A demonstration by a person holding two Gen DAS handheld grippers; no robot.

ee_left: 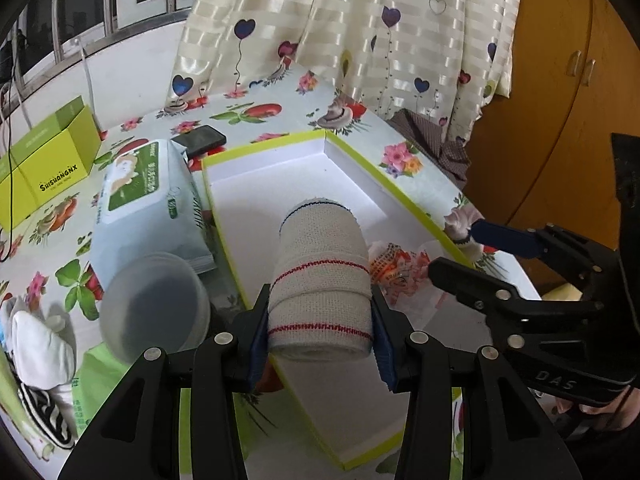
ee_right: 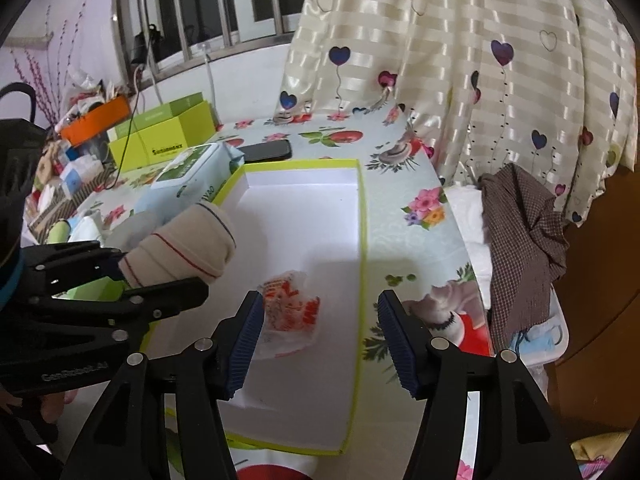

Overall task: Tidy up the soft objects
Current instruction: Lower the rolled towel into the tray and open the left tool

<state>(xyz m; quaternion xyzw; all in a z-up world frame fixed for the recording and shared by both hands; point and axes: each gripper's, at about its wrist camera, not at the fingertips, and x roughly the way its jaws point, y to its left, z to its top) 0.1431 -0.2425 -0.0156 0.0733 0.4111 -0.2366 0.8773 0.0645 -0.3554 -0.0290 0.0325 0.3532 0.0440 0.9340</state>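
Bandage roll [ee_left: 320, 280] — beige, red-striped; tray [ee_left: 400, 196] — white, lime-edged.

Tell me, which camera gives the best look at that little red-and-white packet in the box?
The right wrist view: the packet lies unobstructed on the floor of the box, below the open right gripper. In the left wrist view, the bandage roll hides most of it.

Tray [ee_right: 362, 216] far half bare (open from above); plastic packet [ee_right: 290, 316] blocks near floor.

This looks like a home: a table under a flowered oilcloth [ee_right: 404, 208], a heart-patterned curtain [ee_right: 460, 60], a barred window [ee_right: 208, 12] and probably a wooden cupboard [ee_left: 560, 92], seen only at the edge.
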